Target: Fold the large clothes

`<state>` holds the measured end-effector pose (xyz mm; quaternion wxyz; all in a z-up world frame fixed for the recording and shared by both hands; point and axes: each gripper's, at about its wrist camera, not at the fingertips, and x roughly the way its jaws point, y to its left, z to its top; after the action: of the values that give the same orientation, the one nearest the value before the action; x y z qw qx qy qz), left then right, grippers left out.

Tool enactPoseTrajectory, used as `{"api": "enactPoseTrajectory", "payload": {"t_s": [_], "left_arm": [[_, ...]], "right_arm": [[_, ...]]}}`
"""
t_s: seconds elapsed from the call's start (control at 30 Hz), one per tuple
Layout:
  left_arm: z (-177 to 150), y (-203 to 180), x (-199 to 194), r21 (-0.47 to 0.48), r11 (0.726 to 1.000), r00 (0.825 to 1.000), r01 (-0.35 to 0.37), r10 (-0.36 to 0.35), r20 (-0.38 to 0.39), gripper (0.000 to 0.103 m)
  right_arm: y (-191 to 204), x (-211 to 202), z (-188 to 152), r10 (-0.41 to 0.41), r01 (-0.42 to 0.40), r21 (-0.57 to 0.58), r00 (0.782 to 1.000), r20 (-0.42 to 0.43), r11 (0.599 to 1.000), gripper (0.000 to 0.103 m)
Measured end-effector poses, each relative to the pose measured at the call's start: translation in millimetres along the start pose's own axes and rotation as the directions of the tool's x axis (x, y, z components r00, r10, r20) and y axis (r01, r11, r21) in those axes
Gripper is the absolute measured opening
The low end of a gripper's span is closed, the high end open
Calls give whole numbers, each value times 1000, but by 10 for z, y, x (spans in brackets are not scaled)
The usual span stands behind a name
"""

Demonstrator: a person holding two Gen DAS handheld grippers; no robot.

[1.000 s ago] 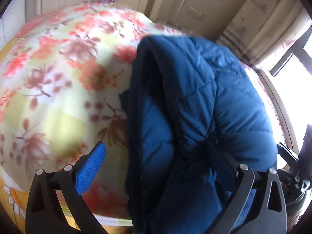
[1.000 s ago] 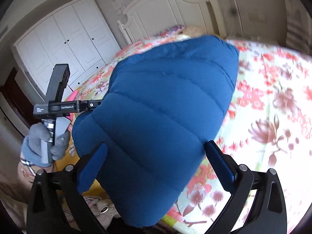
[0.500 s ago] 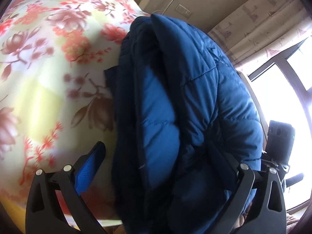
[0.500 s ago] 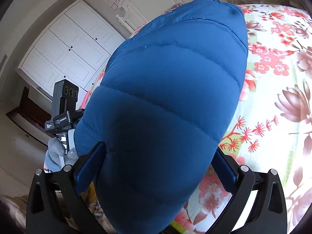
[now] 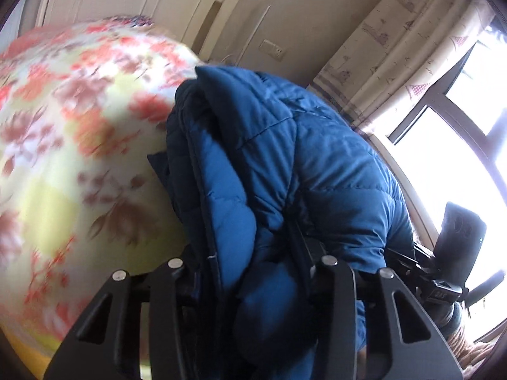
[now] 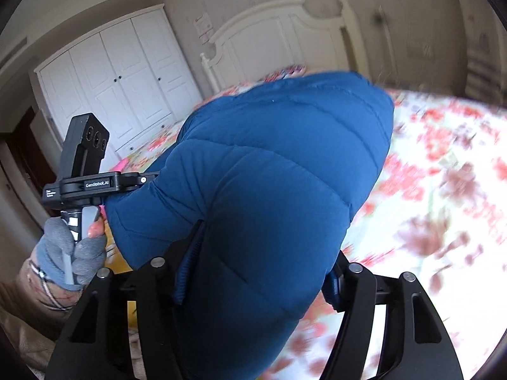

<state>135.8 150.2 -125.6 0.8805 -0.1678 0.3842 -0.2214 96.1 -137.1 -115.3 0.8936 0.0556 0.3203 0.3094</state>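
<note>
Both my grippers have just been closing, and each now has the blue puffer jacket (image 5: 317, 171) pinched between its jaws instead of standing wide around it. My left gripper (image 5: 253, 272) clamps the layered, folded edge; my right gripper (image 6: 256, 262) squeezes the smooth quilted side. The jacket lies bunched on the floral bed (image 5: 63, 158), reaching away from both grippers toward the headboard (image 6: 269, 31).

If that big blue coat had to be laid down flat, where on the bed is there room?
Bare floral bedspread lies open on the coat's window side, and more on its wardrobe side, running up toward the headboard. The near bed edge is crowded: both tools pinch the blue coat there.
</note>
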Motion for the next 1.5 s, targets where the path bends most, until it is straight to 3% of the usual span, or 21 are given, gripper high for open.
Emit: {"api": "enactPoseTrajectory", "payload": {"t_s": [0.23,0.47,0.57,0.6,0.67,0.73,0.8,0.83,0.9,0.93,1.03,1.1,1.17,1.27,1.3,1.4,1.43,1.5], "left_arm": [[623,-644,553,96,995,998,39,-42,36,41],[1423,-1140,1685,132,990,998,45,-49,32,41],[1525,-1097,2286,114,993,999,-8,12,-38,41],[1493,-1073,2400,111,994,999,-21,25,-33,45],[1466,-1081,2451,118,993,1000,-27,28,-5,47],[1460,-1113,2440,125,991,999,-46,47,-8,51],[1436,-1145,2385,161,982,995,-103,104,3,55],[1430,-1146,2364,170,977,991,-131,130,13,61],[1414,-1197,2329,177,962,978,-207,201,51,75],[1402,-1211,2310,176,955,970,-240,230,73,82],[1362,-1208,2213,135,939,945,-317,301,128,93],[1304,-1204,2112,107,929,929,-354,336,158,99],[1242,-1195,1990,94,914,907,-396,373,196,101],[1139,-1238,1817,129,895,892,-428,395,221,101],[1095,-1246,1731,133,888,884,-440,402,240,101],[943,-1260,1440,99,871,848,-481,433,307,101],[885,-1235,1345,65,868,833,-493,448,326,101],[797,-1180,1220,17,870,823,-493,460,333,101]], "right_arm": [[-509,-336,434,-148,152,-36,984,100,988,61],[-1480,-234,953,-245,248,-17,963,110,969,61],[-1932,129,988,-288,288,24,958,-7,957,61],[-2040,209,961,-280,281,50,960,-23,958,63],[-2192,180,893,-244,243,113,970,0,963,64],[-2188,161,891,-261,261,143,965,-19,954,69],[-2139,143,987,-318,322,141,947,-50,936,79],[-2042,83,1056,-388,391,119,920,-47,913,85],[-1795,-13,1123,-502,498,75,864,36,864,91],[-1648,-43,1180,-523,522,40,848,87,852,92],[-1405,138,1228,-563,572,-70,819,109,818,92],[-1394,407,1214,-573,573,-122,818,39,810,92],[-1387,592,1060,-613,616,-158,787,73,772,94],[-1317,509,1093,-620,621,-116,783,47,775,91],[-1235,427,1126,-631,634,-100,773,64,767,88],[-838,280,1064,-614,644,-143,762,206,751,90],[-746,354,1023,-594,629,-182,776,213,756,92],[-745,662,940,-559,556,-261,826,70,789,92]]}}
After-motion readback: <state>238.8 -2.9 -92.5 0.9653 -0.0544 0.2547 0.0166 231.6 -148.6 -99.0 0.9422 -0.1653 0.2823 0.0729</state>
